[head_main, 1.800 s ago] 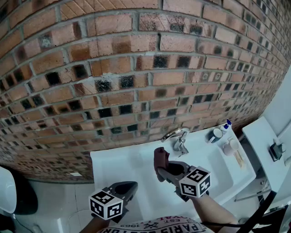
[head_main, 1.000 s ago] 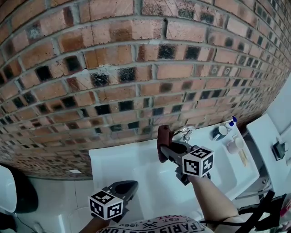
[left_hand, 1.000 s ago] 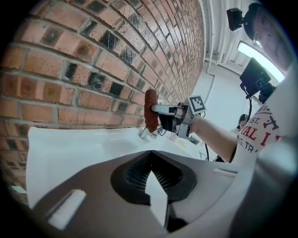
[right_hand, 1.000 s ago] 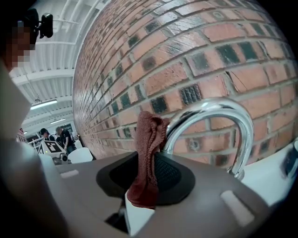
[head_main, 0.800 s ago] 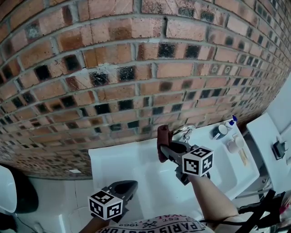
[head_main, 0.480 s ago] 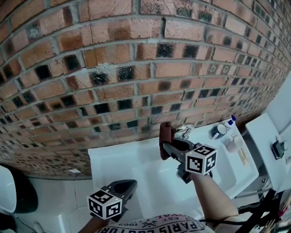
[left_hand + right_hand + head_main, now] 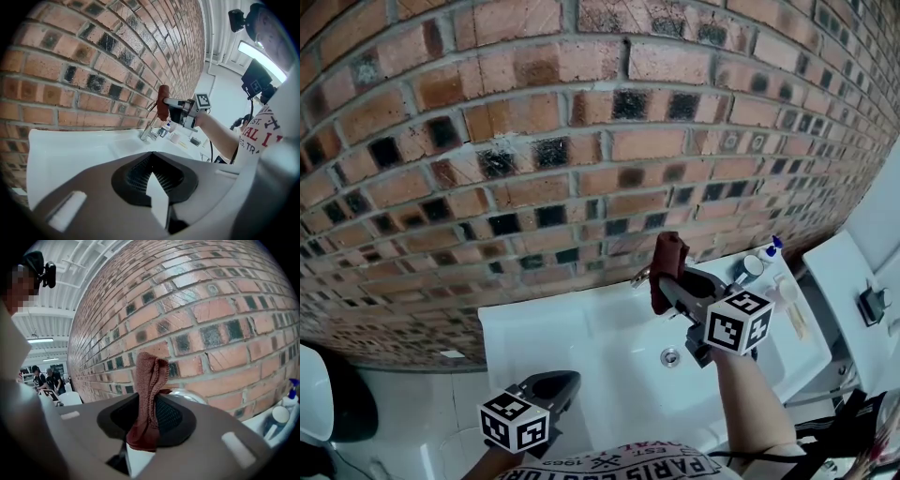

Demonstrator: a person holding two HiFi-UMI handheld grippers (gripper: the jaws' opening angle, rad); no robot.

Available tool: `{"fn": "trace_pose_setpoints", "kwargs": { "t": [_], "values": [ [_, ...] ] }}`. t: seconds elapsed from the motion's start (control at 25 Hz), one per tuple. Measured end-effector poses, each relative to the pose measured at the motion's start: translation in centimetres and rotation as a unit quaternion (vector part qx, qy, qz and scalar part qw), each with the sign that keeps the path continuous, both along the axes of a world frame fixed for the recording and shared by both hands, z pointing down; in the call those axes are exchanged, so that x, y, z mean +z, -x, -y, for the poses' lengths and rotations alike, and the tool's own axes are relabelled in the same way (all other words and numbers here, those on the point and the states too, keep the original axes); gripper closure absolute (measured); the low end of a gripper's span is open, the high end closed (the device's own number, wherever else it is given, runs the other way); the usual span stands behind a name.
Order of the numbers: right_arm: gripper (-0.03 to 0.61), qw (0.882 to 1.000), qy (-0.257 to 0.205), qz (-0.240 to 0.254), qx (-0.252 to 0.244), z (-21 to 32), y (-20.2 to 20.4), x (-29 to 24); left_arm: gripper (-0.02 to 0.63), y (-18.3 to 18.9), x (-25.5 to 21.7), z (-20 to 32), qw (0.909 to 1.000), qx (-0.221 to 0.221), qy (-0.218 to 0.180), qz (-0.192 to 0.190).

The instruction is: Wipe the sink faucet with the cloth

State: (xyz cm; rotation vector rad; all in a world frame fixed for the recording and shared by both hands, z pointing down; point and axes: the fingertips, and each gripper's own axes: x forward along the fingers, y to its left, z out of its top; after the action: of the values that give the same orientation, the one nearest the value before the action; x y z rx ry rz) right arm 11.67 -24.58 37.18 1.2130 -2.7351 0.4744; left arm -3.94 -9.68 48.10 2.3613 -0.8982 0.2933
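My right gripper [image 7: 668, 281] is shut on a dark red cloth [image 7: 667, 255] and holds it upright against the chrome faucet [image 7: 639, 277] at the back of the white sink [image 7: 572, 328]. Only the spout tip shows past the cloth in the head view. In the right gripper view the cloth [image 7: 149, 394] stands between the jaws, with the faucet's chrome [image 7: 187, 395] just behind it. The left gripper [image 7: 565, 382] hangs low at the sink's front left, shut with nothing in it. From the left gripper view the faucet [image 7: 149, 133] stands under the cloth [image 7: 162, 101].
A brick wall [image 7: 581, 141] rises right behind the sink. A blue-capped bottle [image 7: 772, 246], a dark cup [image 7: 747, 268] and a white cup [image 7: 786, 291] stand on the sink's right ledge. The drain [image 7: 671, 355] lies in the basin. A white shelf [image 7: 853, 281] is at far right.
My right gripper has carried the cloth to the right and back toward the wall, from the faucet's left side onto the faucet. The left gripper has stayed put.
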Motion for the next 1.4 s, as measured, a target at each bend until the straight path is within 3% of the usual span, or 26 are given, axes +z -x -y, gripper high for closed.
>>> {"fn": "trace_pose_setpoints", "kwargs": {
  "t": [0.4,0.92,1.12,1.4],
  "values": [
    [0.485,0.996,-0.026,-0.029,0.079,1.7,-6.0,0.3,0.607,-0.2,0.5,0.3,1.0000,0.001,0.006,0.002],
    [0.483,0.986,0.032,-0.055,0.153,3.7,-10.2,7.5,0.607,-0.1,1.2,0.5,0.9999,-0.007,0.016,-0.002],
    [0.483,0.982,0.085,-0.053,0.161,4.2,-10.3,11.7,0.607,0.2,1.6,0.4,0.9997,-0.012,0.021,-0.001],
    [0.483,0.982,0.091,-0.049,0.160,4.6,-10.3,12.7,0.607,0.7,1.8,0.8,0.9995,-0.023,0.023,0.000]
  ]
}}
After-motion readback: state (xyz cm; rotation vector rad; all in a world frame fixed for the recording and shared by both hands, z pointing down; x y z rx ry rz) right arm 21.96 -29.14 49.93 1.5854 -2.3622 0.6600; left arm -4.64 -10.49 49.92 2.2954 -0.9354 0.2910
